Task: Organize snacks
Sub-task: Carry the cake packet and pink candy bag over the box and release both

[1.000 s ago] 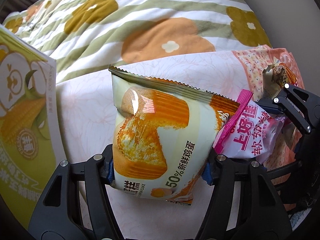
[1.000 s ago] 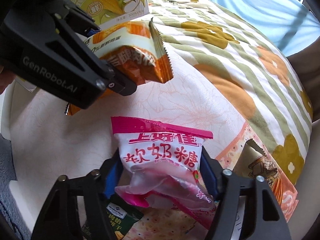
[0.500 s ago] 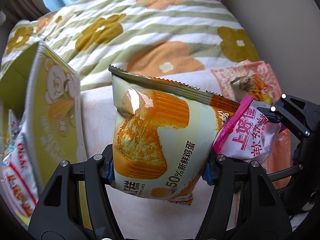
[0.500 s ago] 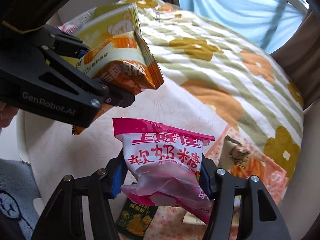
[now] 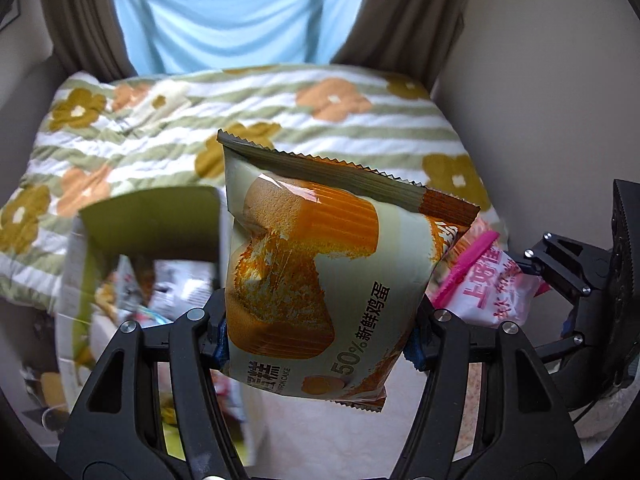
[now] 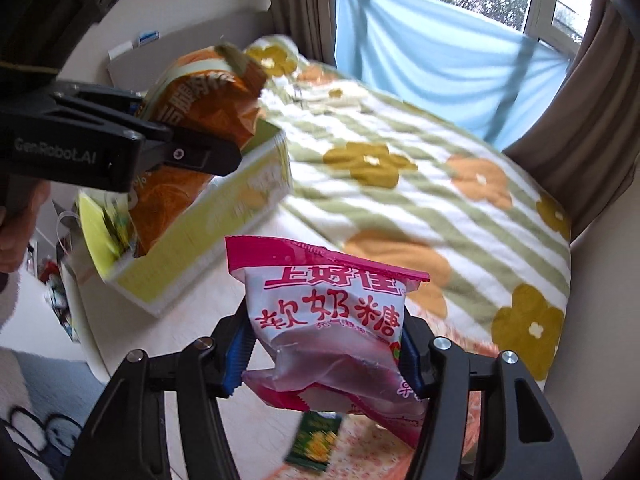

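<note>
Left gripper [image 5: 320, 336]: jaws partly closed, clamped on cake packet [image 5: 320, 264], held in the air. Right gripper [image 6: 324, 356]: pads pinch pink candy bag [image 6: 332, 320], also lifted. Only the right wrist view shows a small green packet [image 6: 314, 442] lying below. Left, the open yellow-green box [image 6: 224, 228]; only the left wrist view looks into it. Beyond, flowered quilt [image 6: 400, 200], blue curtain [image 5: 236, 12].

Bed [image 6: 460, 216] with flowered striped quilt [image 5: 280, 120]; on it, yellow-green carton [image 6: 208, 236], small green packet [image 6: 316, 442].
</note>
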